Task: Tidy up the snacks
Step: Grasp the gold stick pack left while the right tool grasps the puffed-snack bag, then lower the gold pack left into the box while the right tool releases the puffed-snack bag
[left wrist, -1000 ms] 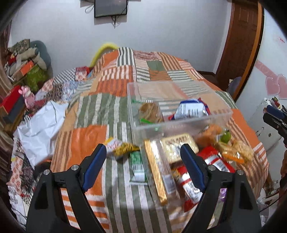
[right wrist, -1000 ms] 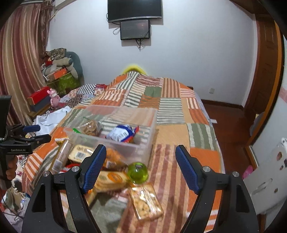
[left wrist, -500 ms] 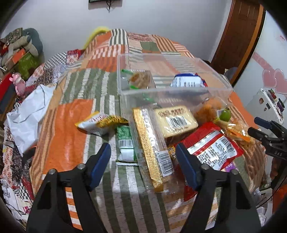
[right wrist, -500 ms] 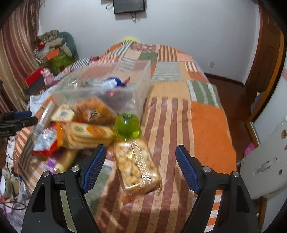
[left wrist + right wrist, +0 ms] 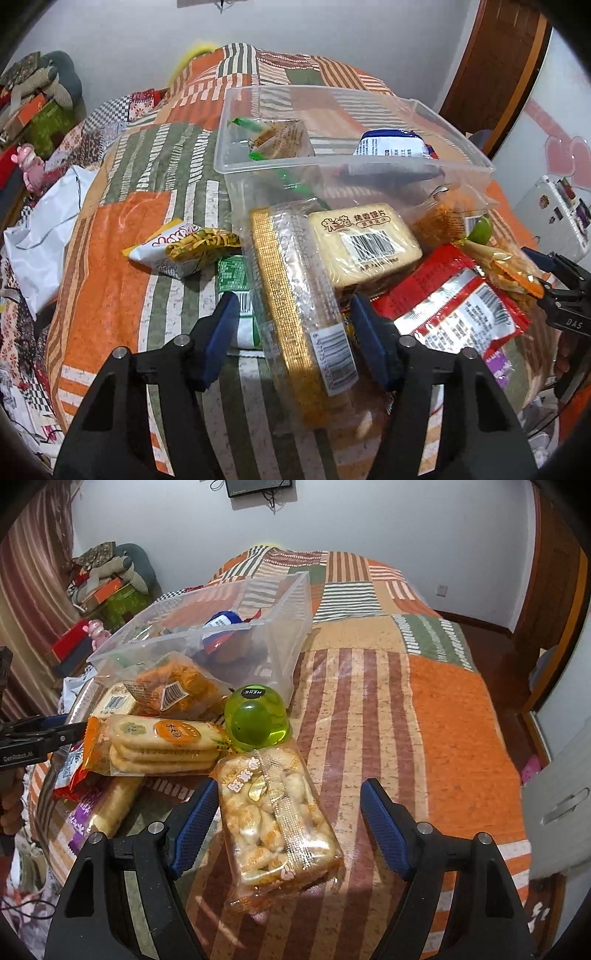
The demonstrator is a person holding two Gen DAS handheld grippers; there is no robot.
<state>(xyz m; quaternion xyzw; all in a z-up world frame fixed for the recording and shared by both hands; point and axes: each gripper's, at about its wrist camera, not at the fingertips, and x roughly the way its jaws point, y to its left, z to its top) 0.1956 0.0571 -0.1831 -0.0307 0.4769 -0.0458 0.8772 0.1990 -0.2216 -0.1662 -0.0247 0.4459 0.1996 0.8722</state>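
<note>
A clear plastic bin stands on the bed and holds a blue-white packet and a green-ended packet. Snacks lie piled in front of it. My left gripper is open, its jaws on either side of a long gold-edged clear packet. My right gripper is open around a clear packet of puffed snacks, just short of a green round cup. The bin also shows in the right wrist view.
A patchwork quilt covers the bed. Around the left gripper lie a yellow chip bag, a biscuit block, a red packet. Rice crackers lie left of the right gripper. A white bag lies at the left edge.
Both grippers have moved down and forward toward the snack pile. The left now straddles the gold-edged packet, the right the puffed snack packet. The left jaws have narrowed somewhat.
</note>
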